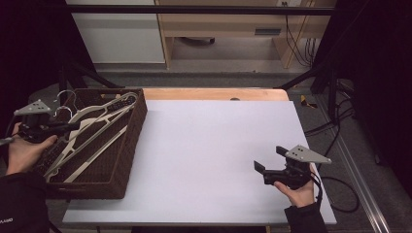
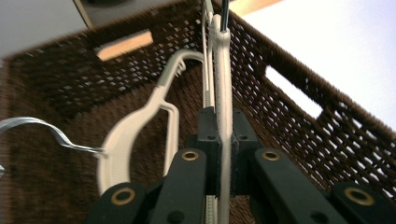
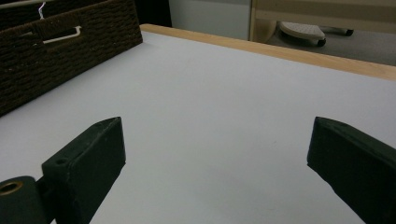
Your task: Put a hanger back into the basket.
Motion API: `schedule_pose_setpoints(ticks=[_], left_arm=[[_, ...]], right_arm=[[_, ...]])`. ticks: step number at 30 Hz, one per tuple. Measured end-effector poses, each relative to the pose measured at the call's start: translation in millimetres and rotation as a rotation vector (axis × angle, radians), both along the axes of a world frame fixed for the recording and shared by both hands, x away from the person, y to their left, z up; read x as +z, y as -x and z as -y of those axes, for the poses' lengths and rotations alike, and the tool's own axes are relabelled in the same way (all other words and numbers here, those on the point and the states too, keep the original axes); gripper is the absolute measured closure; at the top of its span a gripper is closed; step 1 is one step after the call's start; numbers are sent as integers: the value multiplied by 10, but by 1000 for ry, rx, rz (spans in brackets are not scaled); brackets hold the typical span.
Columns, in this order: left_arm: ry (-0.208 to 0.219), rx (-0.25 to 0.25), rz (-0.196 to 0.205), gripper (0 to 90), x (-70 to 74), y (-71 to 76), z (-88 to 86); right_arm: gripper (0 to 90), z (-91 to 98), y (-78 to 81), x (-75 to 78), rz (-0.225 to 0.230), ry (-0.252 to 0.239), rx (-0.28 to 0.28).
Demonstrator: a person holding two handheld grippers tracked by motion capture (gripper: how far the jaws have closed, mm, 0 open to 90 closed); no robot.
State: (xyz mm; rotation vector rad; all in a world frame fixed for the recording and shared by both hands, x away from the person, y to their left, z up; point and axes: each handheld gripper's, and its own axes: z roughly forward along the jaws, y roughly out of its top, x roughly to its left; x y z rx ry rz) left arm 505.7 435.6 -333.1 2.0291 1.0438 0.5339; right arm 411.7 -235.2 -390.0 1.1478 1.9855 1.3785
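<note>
— Gripping what, at the left?

— The left gripper (image 2: 219,154), jaws pressed on a cream hanger (image 2: 223,93) edge-on inside the brown wicker basket (image 1: 130,145) at the table's left.

— How might it handle?

— Likely light and stiff, though smooth; the flat arm offers the firmest hold. A second hanger (image 2: 135,130) lies beside it.

— And the right gripper (image 1: 266,158)?

— Jaws spread wide, empty, above the white table (image 1: 214,145).

No text, label or number can be read anywhere (nothing legible in any view).
</note>
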Motion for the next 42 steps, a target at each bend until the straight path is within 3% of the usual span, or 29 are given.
schedule_pose_setpoints(ticks=[5,11,14,16,23,25,28,33,37,42], left_arm=[[14,18,-33,857,-184,-33,60],[14,41,-121,853,-361,-112,113],[27,76,-161,850,-408,-119,62],[7,116,-178,836,-418,-115,27],[-13,302,-68,576,-292,43,-25],[20,314,-30,497,-236,119,-15],[71,289,29,422,-147,247,54],[179,200,127,283,-36,487,312],[217,146,183,176,-34,674,597],[273,92,200,72,-131,821,914]], right_arm=[[47,-4,1,0,-2,2,4],[47,-5,4,8,0,-1,4],[46,1,7,12,2,1,5],[45,1,6,16,3,-2,5],[45,5,-2,9,1,-6,-2],[46,10,-5,4,0,-7,-7],[46,6,-3,-3,-4,-6,-5],[45,11,-2,-4,-3,-10,-7],[46,24,15,-13,-4,-16,-2],[43,66,31,-31,1,-38,-3]])
